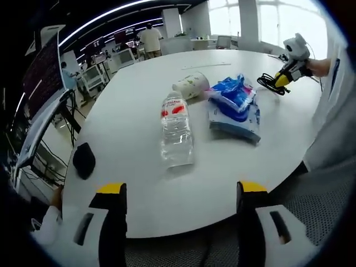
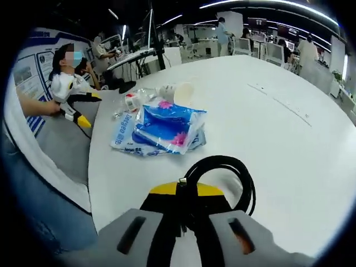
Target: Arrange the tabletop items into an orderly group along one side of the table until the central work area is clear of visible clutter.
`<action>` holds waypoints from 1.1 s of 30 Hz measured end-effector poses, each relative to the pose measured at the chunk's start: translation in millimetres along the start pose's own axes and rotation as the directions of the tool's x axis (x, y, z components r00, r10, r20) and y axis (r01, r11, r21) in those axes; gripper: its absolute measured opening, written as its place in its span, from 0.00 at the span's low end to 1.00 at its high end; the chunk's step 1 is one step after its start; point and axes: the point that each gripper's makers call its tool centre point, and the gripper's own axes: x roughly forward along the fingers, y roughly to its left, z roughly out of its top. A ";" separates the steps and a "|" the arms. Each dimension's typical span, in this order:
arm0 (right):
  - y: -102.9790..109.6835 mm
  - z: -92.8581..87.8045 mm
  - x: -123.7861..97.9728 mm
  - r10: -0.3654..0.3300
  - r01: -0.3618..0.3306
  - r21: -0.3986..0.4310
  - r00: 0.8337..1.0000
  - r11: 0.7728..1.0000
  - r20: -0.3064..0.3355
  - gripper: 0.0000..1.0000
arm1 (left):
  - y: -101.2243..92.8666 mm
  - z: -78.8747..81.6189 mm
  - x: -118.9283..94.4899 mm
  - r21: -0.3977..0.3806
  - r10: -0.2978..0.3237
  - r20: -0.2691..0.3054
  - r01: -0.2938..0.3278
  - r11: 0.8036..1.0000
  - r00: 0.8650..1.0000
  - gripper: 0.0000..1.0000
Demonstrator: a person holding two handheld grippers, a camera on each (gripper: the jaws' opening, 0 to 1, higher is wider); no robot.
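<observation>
While the left gripper (image 1: 182, 194) hangs with jaws spread at the white table's (image 1: 128, 122) edge, the right gripper (image 2: 189, 214) pinches a coiled black cable (image 2: 222, 172). Mid-table lie a clear, red-labelled water bottle (image 1: 177, 130) on its side, a crinkled blue-and-white packet (image 1: 236, 105) and a toppled paper cup (image 1: 192, 85).

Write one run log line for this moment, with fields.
left hand-held gripper: open, empty | right hand-held gripper: shut on black cable | bottle, blue packs: mid-table

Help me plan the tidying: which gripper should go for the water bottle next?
Left, probably. The left gripper is open and empty, with the water bottle lying straight ahead of it. The right gripper is shut on a black cable.
</observation>
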 end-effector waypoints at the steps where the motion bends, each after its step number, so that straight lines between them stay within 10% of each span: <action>1: -3.4 2.3 -3.3 -0.008 0.007 0.021 1.000 1.000 0.012 0.05 | -0.5 0.1 -0.2 0.000 0.000 -0.001 0.000 1.000 1.000 0.82; 19: -69.3 21.4 -61.4 -0.168 0.152 0.138 0.979 0.979 0.113 0.05 | 0.8 -4.1 2.6 -0.003 -0.001 -0.011 0.001 1.000 1.000 0.83; 33: -118.8 31.9 -75.3 -0.241 0.238 0.040 0.967 0.970 0.080 0.05 | 0.2 -5.3 3.4 -0.008 0.002 -0.015 -0.002 1.000 1.000 0.83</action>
